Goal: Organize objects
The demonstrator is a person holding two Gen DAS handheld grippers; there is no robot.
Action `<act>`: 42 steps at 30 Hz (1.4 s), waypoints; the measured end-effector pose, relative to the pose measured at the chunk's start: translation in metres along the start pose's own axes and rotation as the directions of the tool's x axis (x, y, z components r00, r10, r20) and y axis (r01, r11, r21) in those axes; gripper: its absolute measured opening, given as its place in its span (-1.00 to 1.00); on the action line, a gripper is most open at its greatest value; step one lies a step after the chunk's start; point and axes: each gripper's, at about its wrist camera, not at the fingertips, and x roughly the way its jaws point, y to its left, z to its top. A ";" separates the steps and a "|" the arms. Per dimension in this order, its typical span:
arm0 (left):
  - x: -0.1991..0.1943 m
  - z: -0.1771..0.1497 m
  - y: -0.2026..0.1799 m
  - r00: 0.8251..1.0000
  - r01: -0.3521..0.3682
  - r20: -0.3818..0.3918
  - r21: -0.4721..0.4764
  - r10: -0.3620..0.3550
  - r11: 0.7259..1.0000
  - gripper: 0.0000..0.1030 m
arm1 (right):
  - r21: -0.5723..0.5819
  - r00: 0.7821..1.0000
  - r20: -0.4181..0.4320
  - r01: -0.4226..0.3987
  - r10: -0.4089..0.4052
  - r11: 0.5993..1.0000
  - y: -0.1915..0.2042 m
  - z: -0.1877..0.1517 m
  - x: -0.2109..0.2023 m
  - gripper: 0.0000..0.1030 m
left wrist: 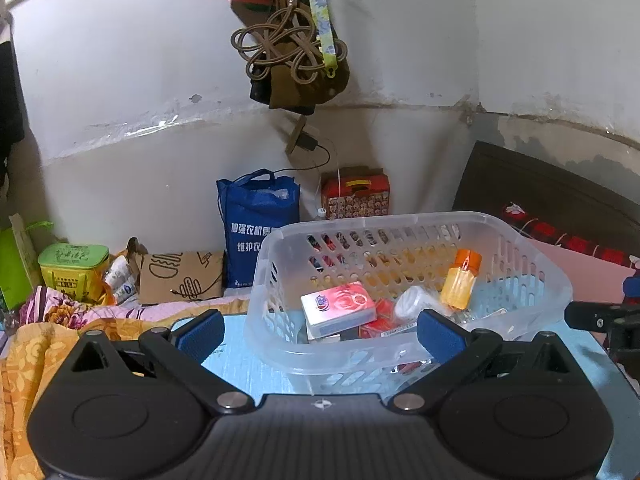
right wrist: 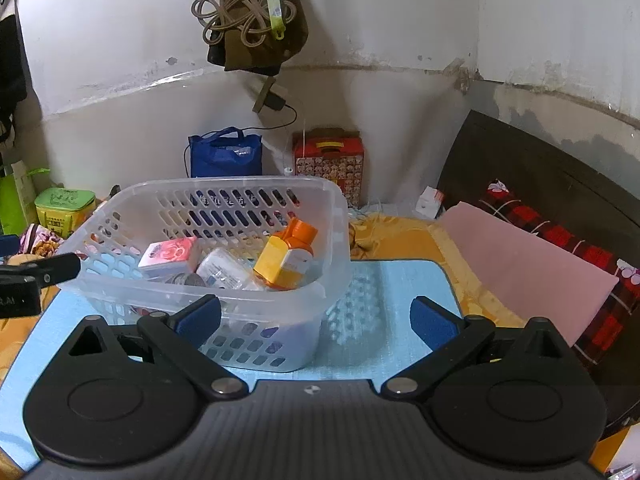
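Observation:
A clear plastic basket (left wrist: 532, 280) (right wrist: 332, 216) stands on a light blue mat (left wrist: 240, 368) (right wrist: 396, 304). Inside lie a pink-and-white box (left wrist: 340, 308) (right wrist: 170, 256), a white bottle (left wrist: 414, 300) (right wrist: 222, 268), an orange-capped yellow bottle (left wrist: 460, 280) (right wrist: 286, 258) and a red packet (left wrist: 378, 316). My left gripper (left wrist: 320, 332) is open, its fingers straddling the basket's near wall from the front left. My right gripper (right wrist: 316, 320) is open too, in front of the basket's near right corner. Neither holds anything. Each gripper shows at the edge of the other's view.
Against the wall stand a blue tote bag (left wrist: 256, 224), a red patterned box (left wrist: 356, 196), a brown paper bag (left wrist: 180, 280) and a green-lidded tin (left wrist: 74, 268). A pink sheet (right wrist: 520, 268) and a dark headboard (right wrist: 540, 172) lie to the right. Cords and cloth (left wrist: 288, 48) hang overhead.

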 end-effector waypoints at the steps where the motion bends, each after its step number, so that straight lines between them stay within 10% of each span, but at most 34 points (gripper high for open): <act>1: -0.001 0.000 0.000 1.000 0.000 0.003 -0.001 0.000 1.000 1.00 | 0.000 1.000 -0.002 -0.001 0.001 1.000 0.000 -0.001 0.000 1.00; 42: 0.005 -0.006 -0.007 1.000 0.008 -0.013 0.010 -0.008 1.000 1.00 | 0.028 1.000 0.005 -0.020 0.019 0.999 -0.003 -0.011 0.006 1.00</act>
